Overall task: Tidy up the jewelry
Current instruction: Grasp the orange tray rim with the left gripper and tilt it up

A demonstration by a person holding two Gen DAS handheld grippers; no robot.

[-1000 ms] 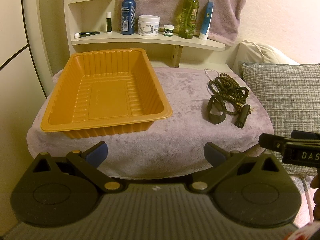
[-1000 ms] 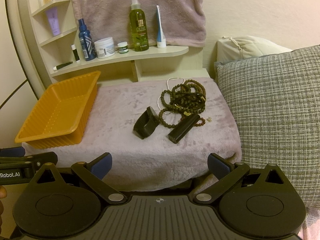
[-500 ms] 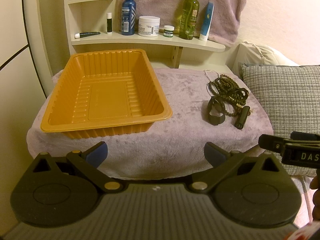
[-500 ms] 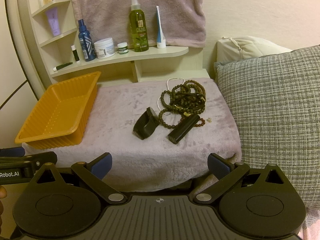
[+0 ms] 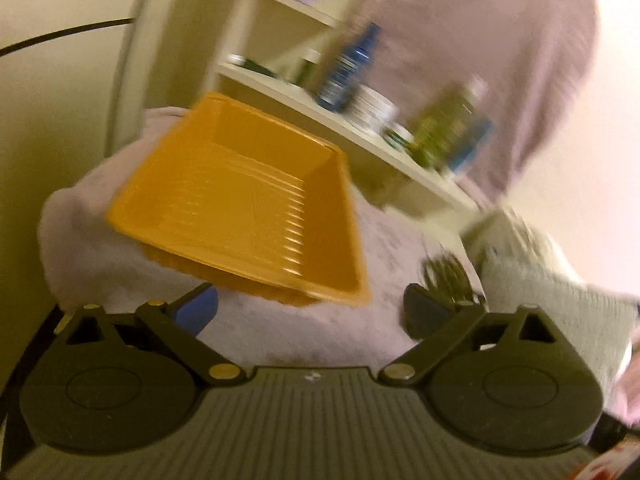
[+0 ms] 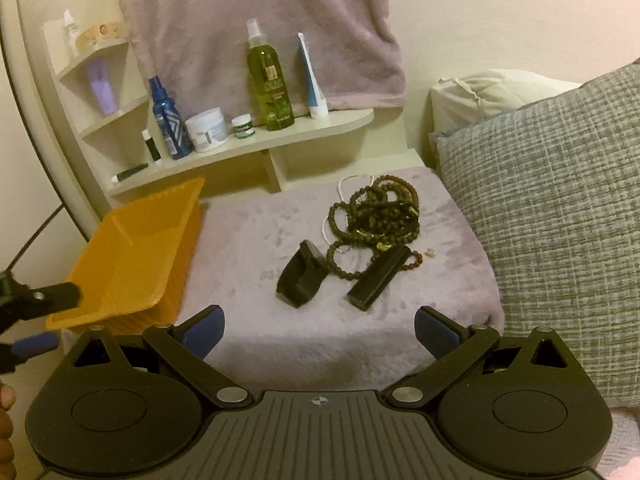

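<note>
Both grippers, left (image 5: 310, 312) and right (image 6: 319, 332), stood with fingers spread wide, holding nothing. Bead tangle (image 6: 376, 216) lay on the plush mauve cover (image 6: 248, 240), touching a black cuff (image 6: 300, 278) and black bar (image 6: 378, 278). Orange tray (image 6: 132, 264) sat well apart to their left; left view blurred and tilted.

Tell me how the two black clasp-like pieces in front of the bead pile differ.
The left black piece is wide, wedge-shaped and hollow; the right black piece is a slim, straight bar. The right one touches the beads; the left one lies just clear. Both are glossy black and rest on the plush cover.
</note>
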